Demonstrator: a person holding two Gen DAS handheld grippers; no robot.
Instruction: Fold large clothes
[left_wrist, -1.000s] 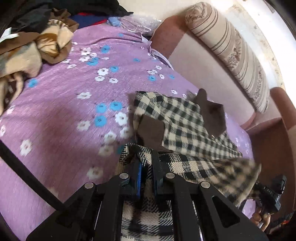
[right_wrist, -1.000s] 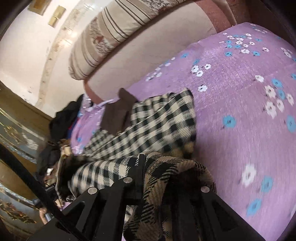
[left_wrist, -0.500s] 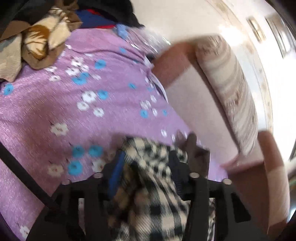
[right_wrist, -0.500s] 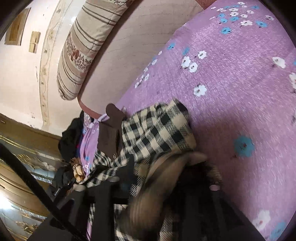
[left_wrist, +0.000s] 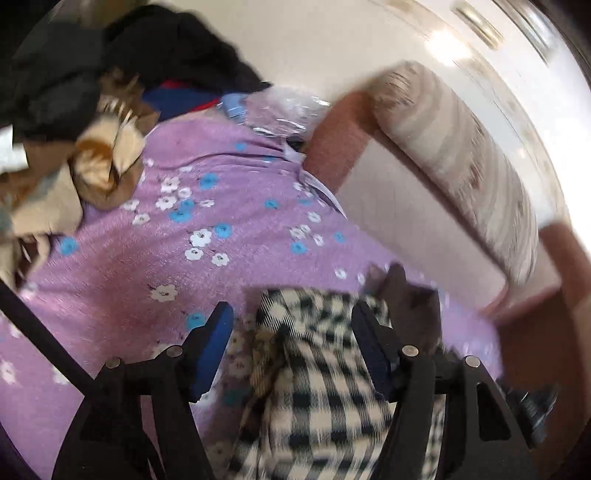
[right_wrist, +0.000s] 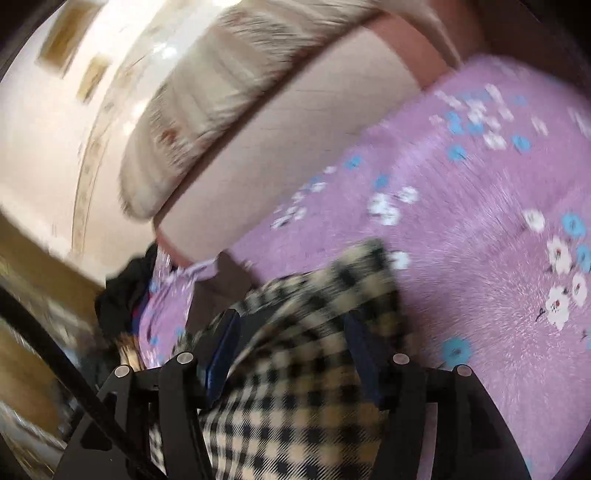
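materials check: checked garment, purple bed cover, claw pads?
Checked garment: looks like thick brushed flannel or wool, matte; fuzzy edges and soft heavy folds, though blur hides the weave.
Purple bed cover: thin printed woven cloth with a faint sheen; flat flower print, fine streaky grain.
Claw pads: blue, probably foam or rubber; matte, block-like on black, likely plastic fingers.

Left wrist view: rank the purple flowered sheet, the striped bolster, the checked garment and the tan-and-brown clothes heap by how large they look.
1. purple flowered sheet
2. checked garment, though inflated by nearness to the camera
3. striped bolster and tan-and-brown clothes heap: too alike to separate, and the heap is cut off by the frame edge.
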